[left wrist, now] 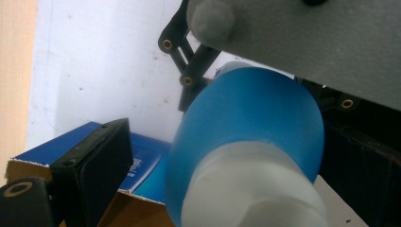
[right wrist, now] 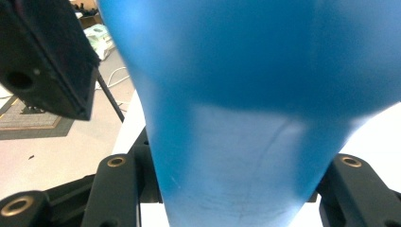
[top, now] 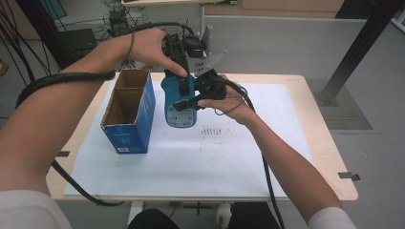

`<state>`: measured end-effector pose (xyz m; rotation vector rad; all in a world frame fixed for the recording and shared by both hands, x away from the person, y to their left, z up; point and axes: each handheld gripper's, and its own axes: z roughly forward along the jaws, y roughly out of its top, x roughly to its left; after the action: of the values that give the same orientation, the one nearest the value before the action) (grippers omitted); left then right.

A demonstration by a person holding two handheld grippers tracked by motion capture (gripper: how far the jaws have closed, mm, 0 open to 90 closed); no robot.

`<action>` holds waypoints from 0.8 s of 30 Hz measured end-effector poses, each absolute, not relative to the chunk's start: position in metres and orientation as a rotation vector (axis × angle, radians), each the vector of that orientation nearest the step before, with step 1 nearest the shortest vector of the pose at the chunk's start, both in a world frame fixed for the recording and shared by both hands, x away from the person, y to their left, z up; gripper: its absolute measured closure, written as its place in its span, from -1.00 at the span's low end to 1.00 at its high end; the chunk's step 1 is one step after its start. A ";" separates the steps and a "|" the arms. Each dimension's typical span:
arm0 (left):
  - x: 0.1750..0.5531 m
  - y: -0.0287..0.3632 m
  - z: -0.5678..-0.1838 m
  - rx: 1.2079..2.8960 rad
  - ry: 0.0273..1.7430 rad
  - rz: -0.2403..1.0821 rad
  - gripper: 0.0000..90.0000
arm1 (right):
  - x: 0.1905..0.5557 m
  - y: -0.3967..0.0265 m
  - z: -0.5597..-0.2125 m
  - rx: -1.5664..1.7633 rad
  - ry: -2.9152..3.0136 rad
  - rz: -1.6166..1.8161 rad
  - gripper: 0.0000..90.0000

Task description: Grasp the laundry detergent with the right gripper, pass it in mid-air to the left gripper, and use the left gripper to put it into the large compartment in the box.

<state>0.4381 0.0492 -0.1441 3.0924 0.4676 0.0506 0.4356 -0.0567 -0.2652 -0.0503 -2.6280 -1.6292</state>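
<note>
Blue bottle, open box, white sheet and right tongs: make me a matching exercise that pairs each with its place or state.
Things:
1. bottle
2. box
3. sheet
4. right tongs

Places or states:
A. lies flat over the tabletop
B. shut on the bottle's side
C. stands at the left with its top open
D. upright at the middle, held between both hands

Pairs: 1-D, 2-C, 3-A, 4-B
</note>
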 end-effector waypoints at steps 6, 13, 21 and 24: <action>0.438 0.048 -0.144 3.098 0.460 0.051 -0.85 | 0.437 -0.057 -0.264 -0.013 -2.625 -1.664 -0.01; 0.438 0.046 -0.144 3.100 0.455 0.049 -0.85 | 0.437 -0.059 -0.263 -0.019 -2.629 -1.657 -0.01; 0.438 0.047 -0.144 3.100 0.457 0.051 -0.85 | 0.437 -0.058 -0.263 -0.017 -2.625 -1.661 -0.01; 0.438 0.046 -0.145 3.101 0.455 0.051 -0.85 | 0.437 -0.058 -0.263 -0.016 -2.625 -1.660 -0.01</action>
<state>0.4381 0.0464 -0.1445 3.1008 0.4549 0.0511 0.4365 -0.0584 -0.2626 -0.0161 -2.6253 -1.6596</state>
